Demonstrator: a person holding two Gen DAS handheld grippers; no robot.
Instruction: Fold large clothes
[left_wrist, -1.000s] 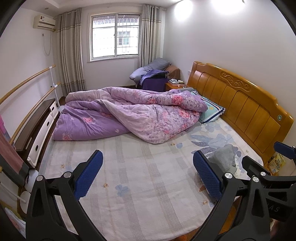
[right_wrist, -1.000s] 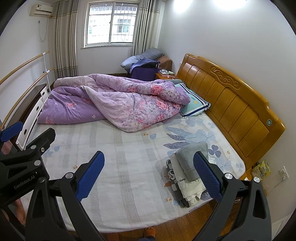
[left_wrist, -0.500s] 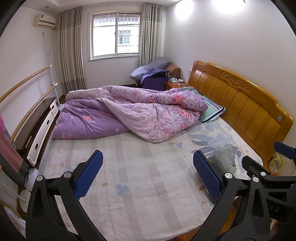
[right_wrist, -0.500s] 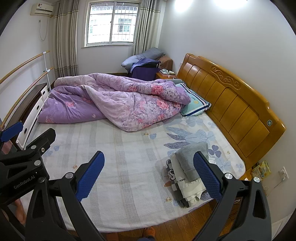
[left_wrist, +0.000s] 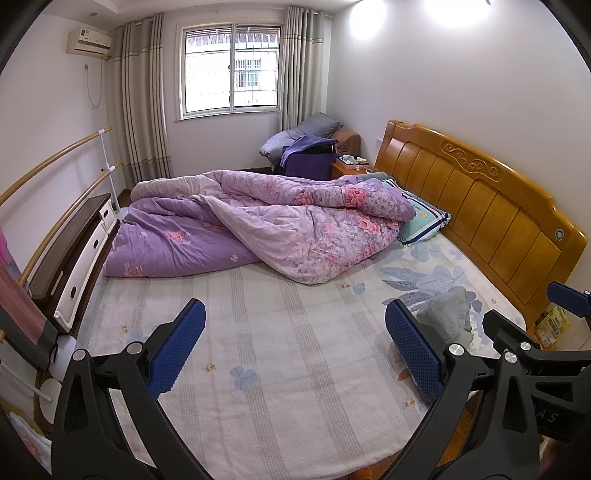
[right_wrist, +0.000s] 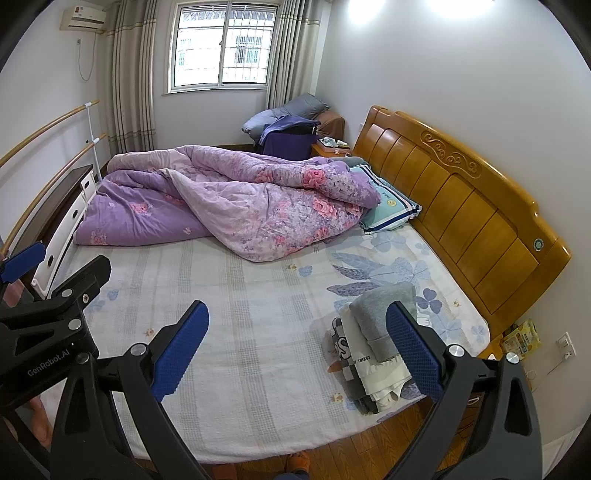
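A: Anything shifted since a second ago?

B: Hardly. Both grippers hang over the near edge of the bed just as they did; in the left wrist view the quilt sits a touch higher in the frame, nothing more. No item on the bed has changed place.

A: And the fingers?

B: The left gripper (left_wrist: 295, 347) has its blue pads spread wide with only the bedsheet (left_wrist: 266, 332) showing between them. The right gripper (right_wrist: 297, 347) is spread the same way, gripping nothing. Each one shows at the edge of the other's view, so they are held side by side.

A: Where are the clothes?

B: A stack of folded clothes (right_wrist: 373, 354) lies on the near right corner of the mattress, close to the headboard (right_wrist: 461, 206). A grey garment (right_wrist: 384, 314) is on top, a white one with printed lettering under it, darker patterned fabric at the bottom. The right gripper's right-hand pad overlaps the stack in its view; I cannot tell whether they touch. From the left wrist only the grey top (left_wrist: 447, 317) peeks out beyond the right-hand pad.

A: The rest of the bed?

B: A rumpled purple floral quilt (right_wrist: 236, 199) is heaped across the far half, its edge lying over a teal striped pillow (right_wrist: 388, 210) by the headboard.
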